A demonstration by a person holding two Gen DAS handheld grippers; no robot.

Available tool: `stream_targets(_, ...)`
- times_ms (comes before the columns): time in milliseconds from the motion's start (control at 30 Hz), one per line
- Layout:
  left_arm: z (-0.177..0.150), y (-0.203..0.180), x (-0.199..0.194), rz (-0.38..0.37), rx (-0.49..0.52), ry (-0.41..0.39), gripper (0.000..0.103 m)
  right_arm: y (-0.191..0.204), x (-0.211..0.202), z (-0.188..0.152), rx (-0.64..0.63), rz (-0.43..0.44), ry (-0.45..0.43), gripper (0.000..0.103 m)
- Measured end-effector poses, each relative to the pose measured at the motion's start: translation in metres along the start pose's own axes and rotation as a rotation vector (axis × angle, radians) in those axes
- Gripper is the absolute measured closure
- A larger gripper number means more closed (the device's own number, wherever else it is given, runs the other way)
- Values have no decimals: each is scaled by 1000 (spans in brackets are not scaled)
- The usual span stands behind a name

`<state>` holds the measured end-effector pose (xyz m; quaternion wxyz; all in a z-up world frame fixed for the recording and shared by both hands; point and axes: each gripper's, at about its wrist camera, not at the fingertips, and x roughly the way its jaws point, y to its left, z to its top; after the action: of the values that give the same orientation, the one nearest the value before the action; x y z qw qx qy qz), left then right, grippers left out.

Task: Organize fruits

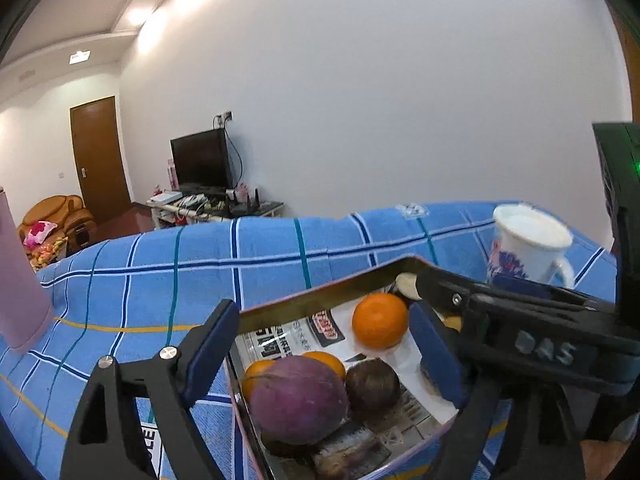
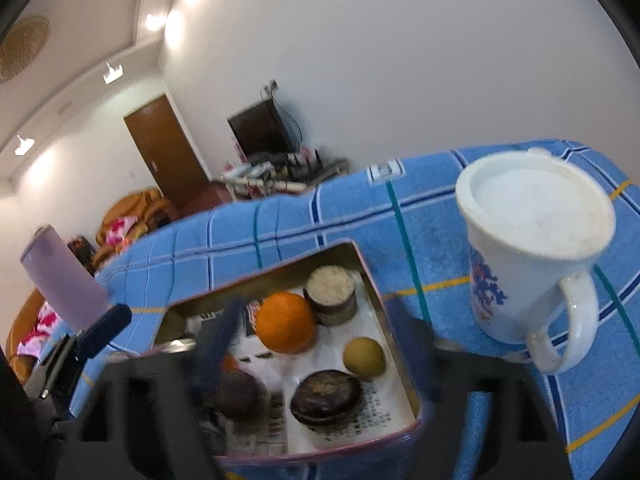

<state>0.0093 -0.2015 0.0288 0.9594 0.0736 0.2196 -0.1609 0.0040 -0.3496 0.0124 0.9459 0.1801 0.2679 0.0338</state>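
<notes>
A metal tin (image 1: pixel 320 294) lined with newspaper sits on the blue checked cloth. It holds an orange (image 1: pixel 380 321), a big purple fruit (image 1: pixel 298 398), a dark round fruit (image 1: pixel 372 386) and more oranges behind (image 1: pixel 256 370). My left gripper (image 1: pixel 324 354) is open above the tin, empty. The right gripper (image 1: pixel 520 320) reaches in from the right. In the right wrist view my right gripper (image 2: pixel 320 352) is open over the tin (image 2: pixel 372 276), above the orange (image 2: pixel 285 322), a yellow fruit (image 2: pixel 364 358), a dark cake (image 2: pixel 326 398) and a rice-topped cake (image 2: pixel 331 294).
A white lidded mug (image 2: pixel 532 240) with blue print stands right of the tin; it also shows in the left wrist view (image 1: pixel 528 244). A pink bottle (image 1: pixel 20 276) stands at the left (image 2: pixel 64 280). The cloth-covered table (image 1: pixel 160 264) ends at the far side.
</notes>
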Motion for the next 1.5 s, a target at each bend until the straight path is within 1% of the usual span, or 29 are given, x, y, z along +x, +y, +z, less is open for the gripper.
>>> stream_targets(33,0,0,-2,-1,2,-8,15,3,-8,-1,-11,-20,-44,0)
stream_targets(67,0,0,-4,-3,4,-12,15,6,-12,-1,-22,-23,-68,0)
stream_targets(167,0,1,-9,-12,-2,-19,15,12,-25,-3,-45,-22,-119,0)
stream_targets(267,0,5,-13,-9,-25,-36,15,14,-37,-6,-47,-55,-183,0)
stream_targets(300,0,6,-15,2,-33,-48,15,16,-42,-8,-53,-68,-213,0)
stream_targets(400,2,13,-22,61,-58,-100,15,23,-58,-12,-102,-150,-335,0)
stream_targets(433,2,15,-24,73,-65,-115,12,25,-62,-13,-112,-161,-360,0)
stream_targets(467,2,16,-25,83,-71,-125,4,26,-67,-14,-116,-169,-381,0)
stream_targets(533,1,16,-26,114,-67,-141,3,26,-75,-18,-104,-194,-416,0)
stream_targets(700,-4,9,-24,150,-12,-148,2,28,-86,-22,-110,-246,-447,0)
stream_targets(867,-8,13,-23,152,-25,-135,2,37,-88,-27,-173,-282,-451,0)
stream_targets(1000,-13,17,-21,167,-30,-110,2,46,-95,-33,-221,-296,-480,0)
stream_targets(1067,-14,18,-22,165,-29,-100,2,49,-99,-35,-223,-300,-482,0)
stream_targets(1267,-19,20,-31,173,-32,-107,2,50,-113,-44,-210,-317,-495,0)
stream_targets(1400,-23,20,-42,176,-23,-121,2,54,-121,-49,-212,-324,-494,0)
stream_targets(1500,-27,20,-51,175,-18,-131,2,57,-130,-56,-216,-338,-516,0)
